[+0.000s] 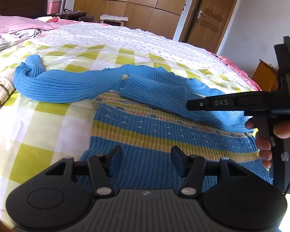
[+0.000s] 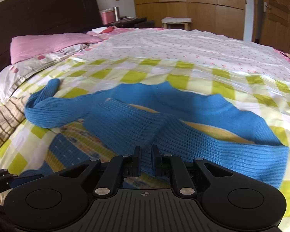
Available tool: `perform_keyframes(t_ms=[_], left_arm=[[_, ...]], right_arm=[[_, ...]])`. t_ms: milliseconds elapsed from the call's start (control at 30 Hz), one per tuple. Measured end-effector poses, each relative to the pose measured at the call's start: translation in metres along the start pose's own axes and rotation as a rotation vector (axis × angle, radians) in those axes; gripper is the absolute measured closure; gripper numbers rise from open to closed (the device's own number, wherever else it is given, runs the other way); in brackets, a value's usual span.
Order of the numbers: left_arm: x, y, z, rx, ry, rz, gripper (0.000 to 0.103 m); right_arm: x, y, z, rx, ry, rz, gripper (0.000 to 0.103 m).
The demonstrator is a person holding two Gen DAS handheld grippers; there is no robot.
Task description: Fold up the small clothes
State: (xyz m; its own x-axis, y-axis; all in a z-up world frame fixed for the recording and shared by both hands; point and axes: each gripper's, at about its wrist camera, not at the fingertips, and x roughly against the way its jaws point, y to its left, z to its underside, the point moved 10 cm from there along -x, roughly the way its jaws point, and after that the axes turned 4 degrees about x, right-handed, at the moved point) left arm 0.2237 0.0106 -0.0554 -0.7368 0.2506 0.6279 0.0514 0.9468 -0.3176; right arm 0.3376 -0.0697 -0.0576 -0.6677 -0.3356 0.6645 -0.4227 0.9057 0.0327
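Blue ribbed sweater (image 1: pixel 156 135) with yellow stripes — yellow-green-and-white checked bedspread (image 1: pixel 38 127), pink pillow (image 2: pixel 48 46)

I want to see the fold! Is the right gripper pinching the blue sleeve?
Touching. The right wrist view shows the blue sleeve running between the right gripper, its narrow jaws against the knit.

pink pillow (image 2: pixel 48 44); wooden wardrobe (image 2: pixel 193 2); steel flask (image 2: pixel 116 13)

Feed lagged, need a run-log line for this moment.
stage: sleeve fold | right claw: shut on sleeve, over sweater | left claw: open, empty | other sleeve: unfolded on bed
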Motion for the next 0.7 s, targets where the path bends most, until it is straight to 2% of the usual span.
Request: perform_keyframes(t_ms=[33, 133, 167, 300, 433, 500, 567, 700], left_arm=[[0.001, 0.001, -0.001, 0.004, -0.002, 0.000, 0.042], [0.002, 0.004, -0.003, 0.016, -0.008, 0.003, 0.042], [0.002, 0.005, -0.003, 0.020, -0.010, 0.003, 0.042], [0.003, 0.008, -0.005, 0.029, -0.010, 0.007, 0.042], [0.003, 0.011, -0.006, 0.034, -0.011, 0.003, 0.042], [0.003, 0.012, -0.007, 0.039, -0.011, 0.001, 0.042], [0.002, 0.013, -0.007, 0.043, -0.010, 0.000, 0.042], [0.004, 0.016, -0.009, 0.051, -0.023, -0.009, 0.042]], right_arm=[[-0.004, 0.008, -0.004, 0.018, -0.003, -0.016, 0.089], [-0.015, 0.038, -0.016, 0.111, -0.017, -0.052, 0.076], [-0.019, 0.046, -0.018, 0.146, -0.022, -0.054, 0.074], [-0.040, 0.068, -0.023, 0.254, -0.001, -0.051, 0.072], [-0.058, 0.071, -0.021, 0.280, 0.032, -0.023, 0.072], [-0.061, 0.070, -0.020, 0.281, 0.028, -0.012, 0.075], [-0.060, 0.071, -0.020, 0.287, 0.020, -0.001, 0.088], [-0.054, 0.075, -0.026, 0.276, -0.002, -0.004, 0.094]])
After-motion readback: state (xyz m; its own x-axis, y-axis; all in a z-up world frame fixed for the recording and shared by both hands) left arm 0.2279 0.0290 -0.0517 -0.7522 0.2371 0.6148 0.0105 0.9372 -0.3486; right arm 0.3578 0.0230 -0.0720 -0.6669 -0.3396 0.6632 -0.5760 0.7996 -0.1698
